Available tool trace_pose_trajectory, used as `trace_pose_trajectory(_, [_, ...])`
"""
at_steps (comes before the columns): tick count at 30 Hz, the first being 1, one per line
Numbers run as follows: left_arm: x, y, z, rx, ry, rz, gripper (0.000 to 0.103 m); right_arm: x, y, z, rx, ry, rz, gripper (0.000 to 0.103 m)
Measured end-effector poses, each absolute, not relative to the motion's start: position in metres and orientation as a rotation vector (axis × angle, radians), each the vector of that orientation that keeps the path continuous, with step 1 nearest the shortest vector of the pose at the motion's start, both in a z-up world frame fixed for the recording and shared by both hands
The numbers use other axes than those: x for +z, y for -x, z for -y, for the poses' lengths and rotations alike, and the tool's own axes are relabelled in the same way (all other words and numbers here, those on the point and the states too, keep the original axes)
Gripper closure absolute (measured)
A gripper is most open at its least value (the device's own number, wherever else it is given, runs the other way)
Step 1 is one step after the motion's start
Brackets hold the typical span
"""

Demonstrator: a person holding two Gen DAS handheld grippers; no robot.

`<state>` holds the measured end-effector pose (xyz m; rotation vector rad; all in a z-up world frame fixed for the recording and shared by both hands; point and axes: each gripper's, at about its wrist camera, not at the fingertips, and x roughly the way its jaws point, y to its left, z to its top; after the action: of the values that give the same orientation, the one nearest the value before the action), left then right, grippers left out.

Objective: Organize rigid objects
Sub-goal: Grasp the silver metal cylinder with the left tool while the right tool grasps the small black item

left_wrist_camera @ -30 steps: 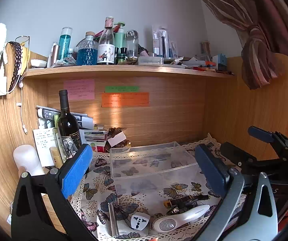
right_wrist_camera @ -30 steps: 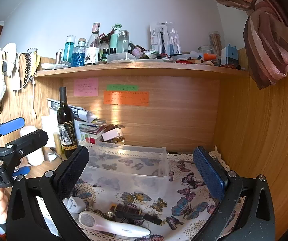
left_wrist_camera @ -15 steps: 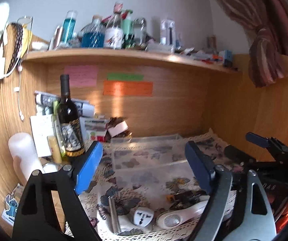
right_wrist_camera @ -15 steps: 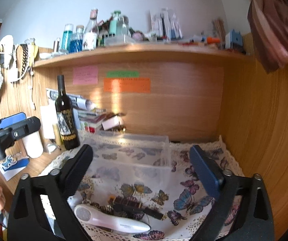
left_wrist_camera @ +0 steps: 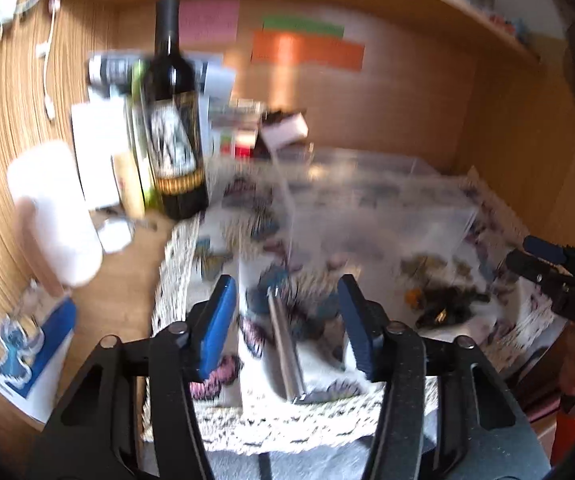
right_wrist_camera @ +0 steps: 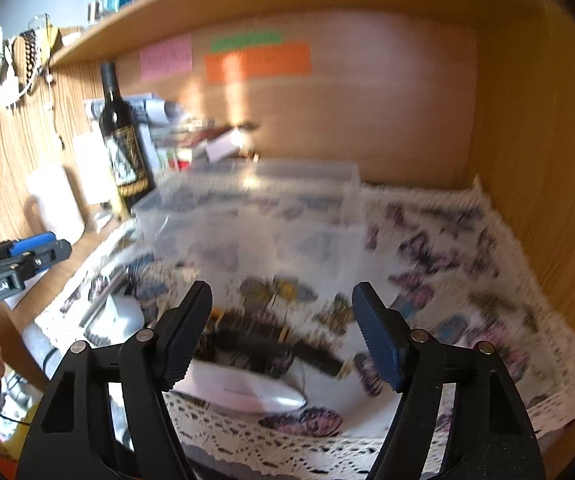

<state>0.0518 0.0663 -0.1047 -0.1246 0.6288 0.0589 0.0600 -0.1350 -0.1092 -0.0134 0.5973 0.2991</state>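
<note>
Both grippers have just been closing yet grip nothing: left gripper (left_wrist_camera: pixel 287 312) frames a metal bar (left_wrist_camera: pixel 285 350), right gripper (right_wrist_camera: pixel 283 316) a white handheld device (right_wrist_camera: pixel 247 392).

Both views pitched down since a second ago; top of the shelf (right_wrist_camera: pixel 287 4) mostly out of left view now; butterfly cloth (right_wrist_camera: pixel 467 264) fills more of each; left gripper (left_wrist_camera: pixel 287 312) jaws have been closing, now flanking metal bar (left_wrist_camera: pixel 285 348), not touching it; right gripper (right_wrist_camera: pixel 283 320) jaws also narrowing, over white handheld device (right_wrist_camera: pixel 247 394), nothing clamped; frames blurred now.
</note>
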Motion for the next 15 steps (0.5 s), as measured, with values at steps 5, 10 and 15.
trace_pose_trajectory(5, [-0.132,-0.058,-0.075,0.012,0.175,-0.738,0.06,-0.129,-0.068,0.132,0.329,0.007,-0.678,0.034])
trace_pose_trajectory(10, [-0.149,-0.066,-0.075,0.002,0.175,-0.787,0.061,-0.139,-0.077,0.124,0.351,0.019,-0.736,0.034])
trace_pose_trajectory(15, [-0.157,-0.079,-0.071,-0.009,0.153,-0.817,0.069,-0.149,-0.091,0.116,0.364,0.02,-0.807,0.034])
